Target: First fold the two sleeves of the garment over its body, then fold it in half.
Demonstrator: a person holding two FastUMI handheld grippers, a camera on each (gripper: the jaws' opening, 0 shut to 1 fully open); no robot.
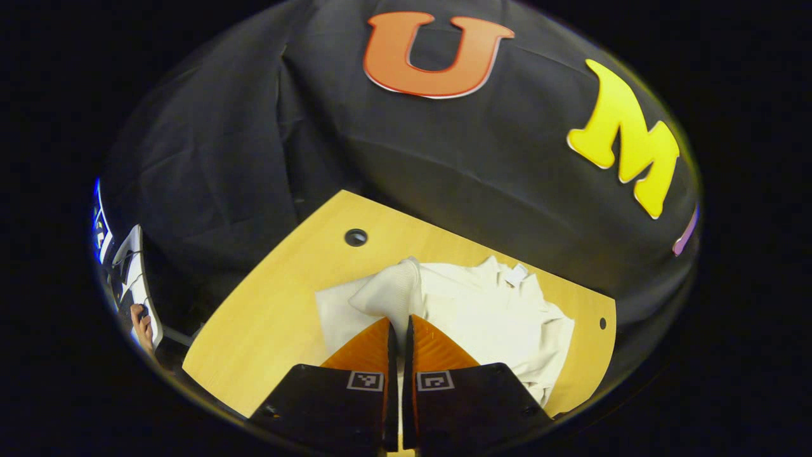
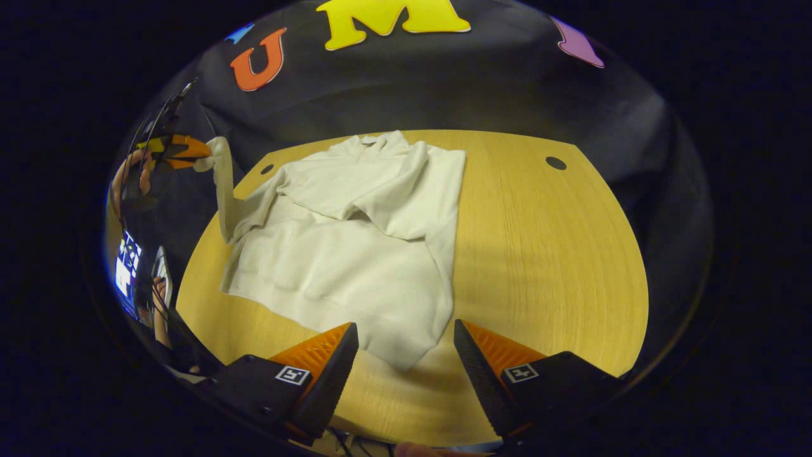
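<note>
my left gripper (image 1: 399, 330) pinches the cream long-sleeved garment's (image 2: 355, 254) sleeve cuff (image 1: 390, 292), lifted off the pale wooden table (image 2: 558, 254). from my right gripper (image 2: 406, 346), fingers spread, the other sleeve lies folded across the body, collar toward the far wall.

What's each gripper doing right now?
Left gripper: shut on the sleeve, lifted off the table.
Right gripper: open, holding nothing, near the garment hem.

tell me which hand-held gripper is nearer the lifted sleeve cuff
Left. The left hand-held gripper is shut on the sleeve cuff, holding it above the table. The right hand-held gripper hangs open near the garment's hem.
</note>
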